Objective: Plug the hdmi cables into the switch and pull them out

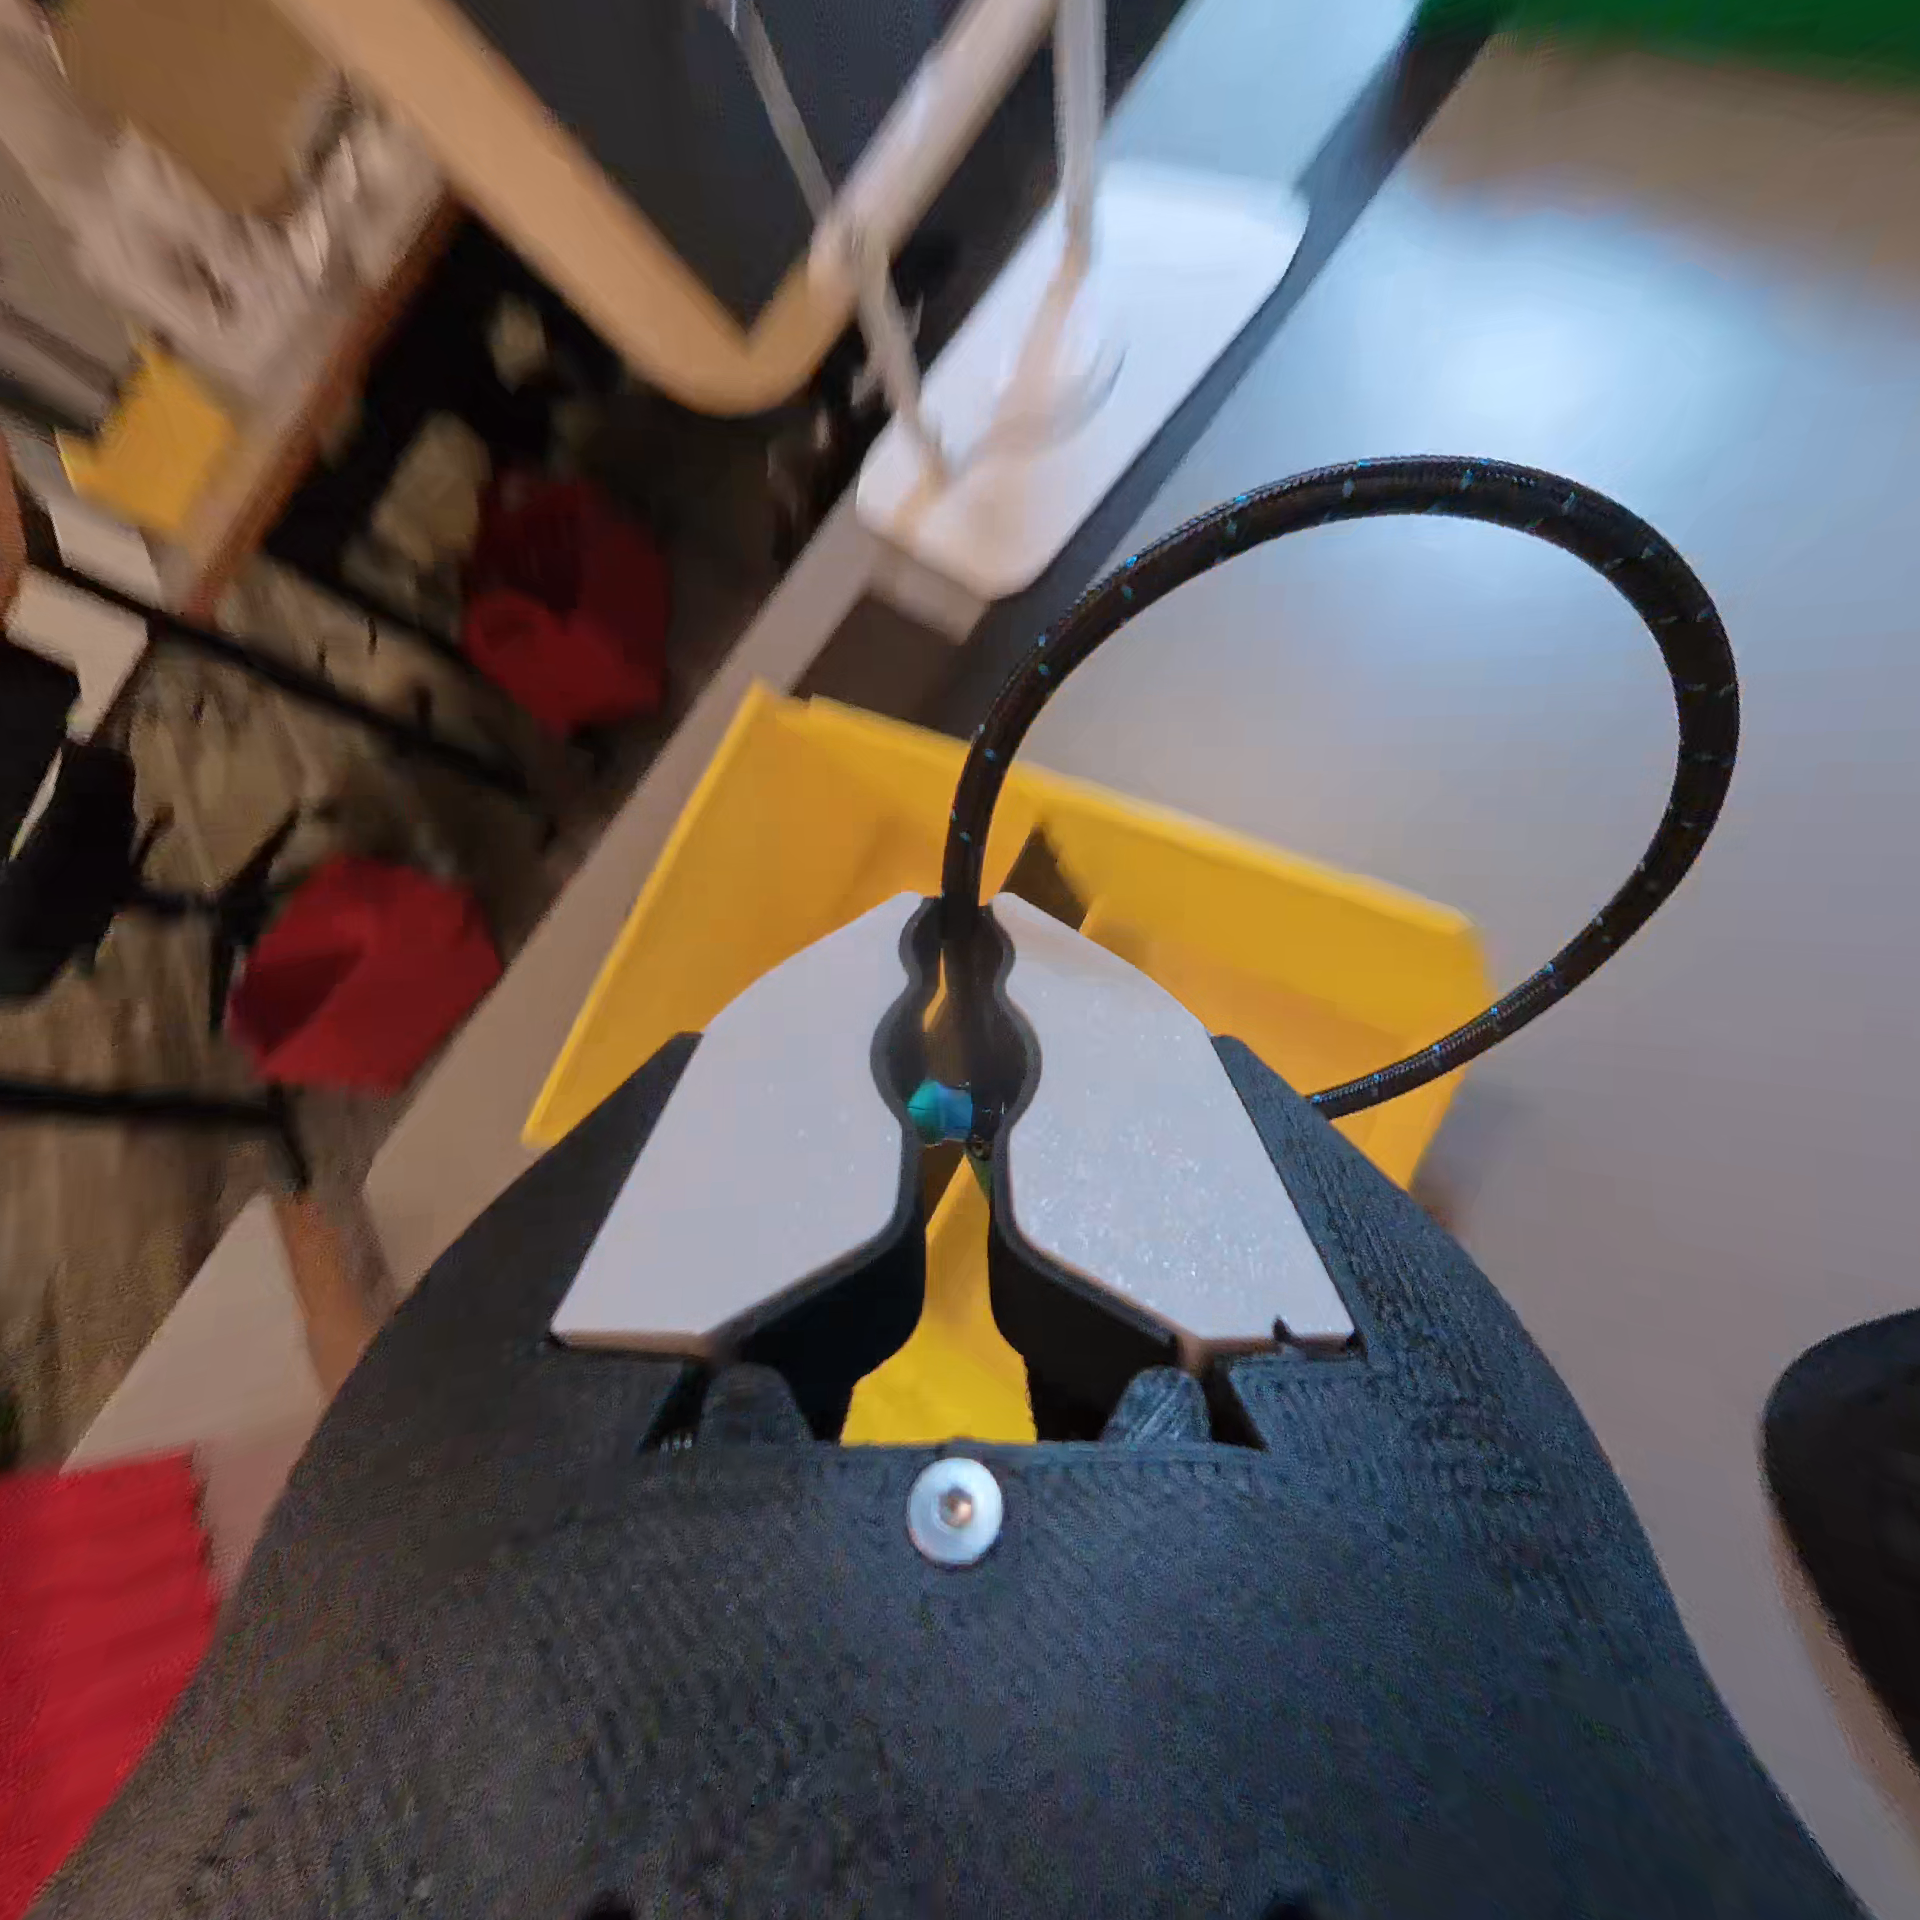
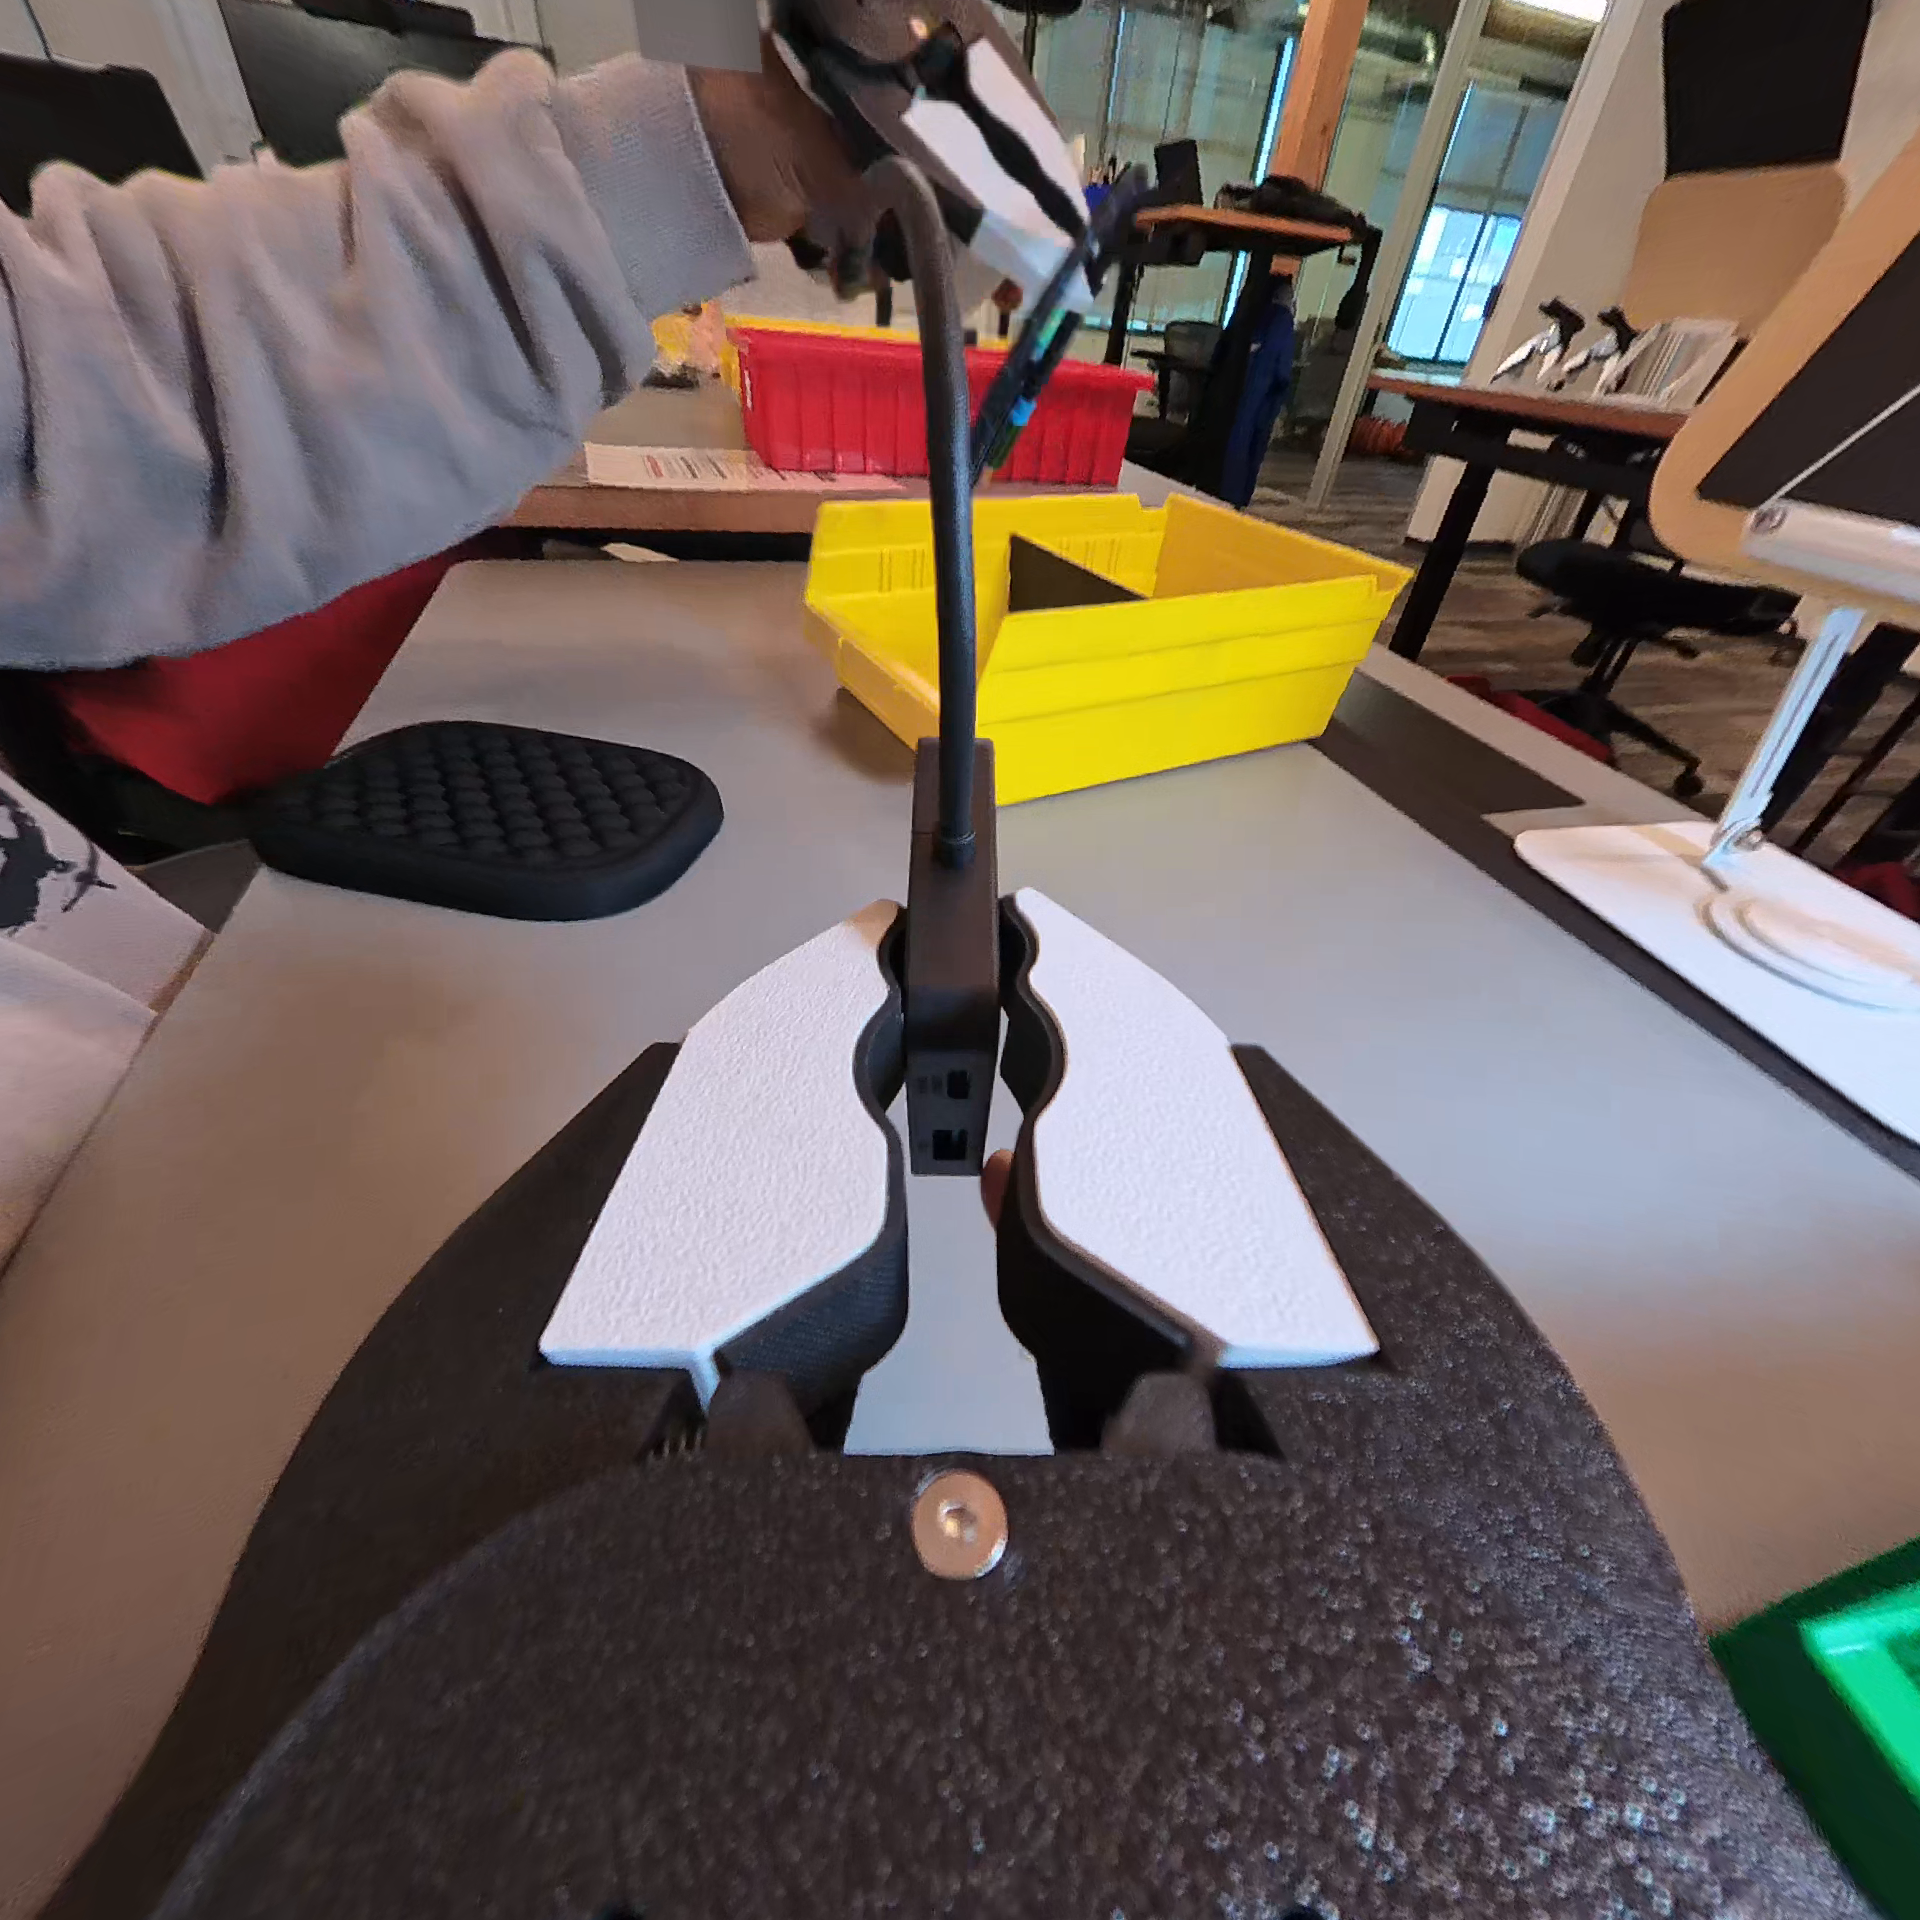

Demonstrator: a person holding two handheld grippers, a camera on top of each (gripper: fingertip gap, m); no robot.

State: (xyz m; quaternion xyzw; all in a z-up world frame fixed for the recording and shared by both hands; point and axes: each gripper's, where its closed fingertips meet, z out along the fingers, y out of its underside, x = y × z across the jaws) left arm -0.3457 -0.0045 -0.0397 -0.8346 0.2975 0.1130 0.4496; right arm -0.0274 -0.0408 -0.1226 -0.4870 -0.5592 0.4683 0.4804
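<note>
The right tongs [image 2: 951, 925] clamp the switch [image 2: 948, 997] — a slim black box, two ports facing the camera — above the grey desk [image 2: 1299, 935]. Its braided black cable [image 2: 951, 540] arcs up before the yellow bin [image 2: 1143, 665] to the left tongs [image 1: 954, 914], closed on the cable near its end.

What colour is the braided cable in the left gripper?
Black with small blue flecks on the cable; clearest in the left wrist view.

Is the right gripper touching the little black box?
Touching. The right wrist view shows the right gripper with both fingers pressed against the black switch.
</note>
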